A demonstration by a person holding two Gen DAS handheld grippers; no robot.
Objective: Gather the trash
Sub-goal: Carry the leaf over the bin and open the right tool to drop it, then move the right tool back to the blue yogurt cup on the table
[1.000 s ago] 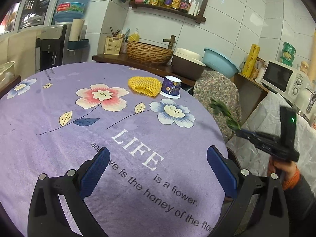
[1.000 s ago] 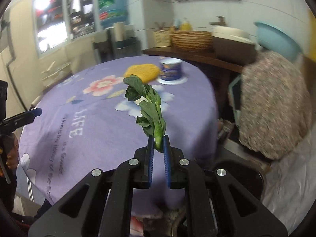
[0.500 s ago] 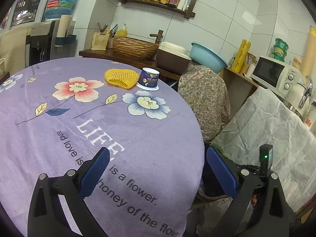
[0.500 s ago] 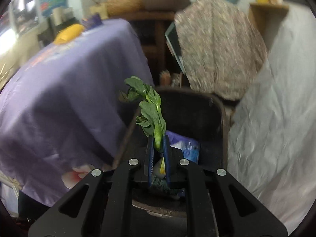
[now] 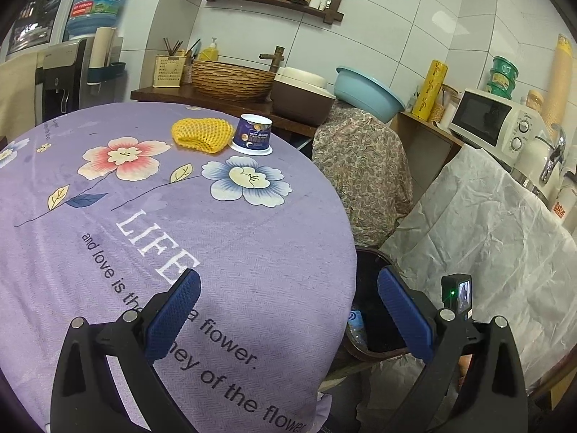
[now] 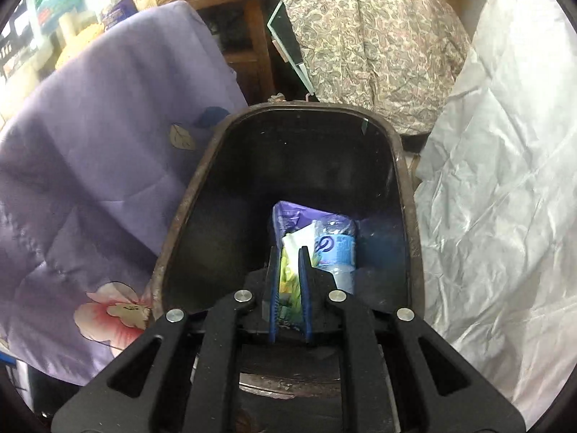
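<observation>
My right gripper (image 6: 288, 252) hangs over the dark trash bin (image 6: 393, 144) beside the table. Its jaws stand slightly apart with nothing held. Between them, down in the bin, show green vegetable leaves (image 6: 287, 281), a plastic bottle (image 6: 335, 249) and a purple wrapper (image 6: 288, 216). My left gripper (image 5: 288, 288) is open and empty above the near edge of the purple flowered tablecloth (image 5: 144, 198). A yellow net (image 5: 201, 134) and an overturned blue cup (image 5: 254, 134) lie at the far side of the table. The bin (image 5: 371, 296) also shows in the left wrist view.
A cloth-covered chair (image 5: 364, 169) stands behind the bin. A white plastic sheet (image 5: 487, 223) covers furniture to the right. A counter with a woven basket (image 5: 230, 79), a blue basin (image 5: 368, 88) and a microwave (image 5: 494, 119) runs along the wall.
My right gripper dropped over the bin and opened a little; the green vegetable it held has fallen into the bin. My left gripper shifted slightly over the table edge.
</observation>
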